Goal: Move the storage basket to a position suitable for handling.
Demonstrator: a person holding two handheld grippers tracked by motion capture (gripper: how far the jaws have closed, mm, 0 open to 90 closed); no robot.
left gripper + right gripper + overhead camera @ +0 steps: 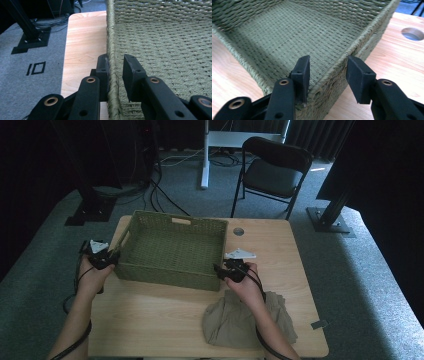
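A green woven basket (165, 275) stands with nothing in it on the wooden table (150, 315). My left gripper (111, 256) is at the basket's left side. In the left gripper view its jaws (115, 58) straddle the braided rim of the basket (160, 45) and are shut on it. My right gripper (218, 270) is at the basket's front right corner. In the right gripper view its jaws (328, 62) straddle that corner of the basket (287, 32). The inner pad (303, 68) touches the wall, while the outer pad (358, 77) stands clear of it.
A crumpled khaki cloth (235, 320) lies at the table's front right, partly under my right forearm. A round hole (238, 231) is in the tabletop behind the basket's right corner. A black folding chair (272, 170) stands beyond the table, on grey carpet.
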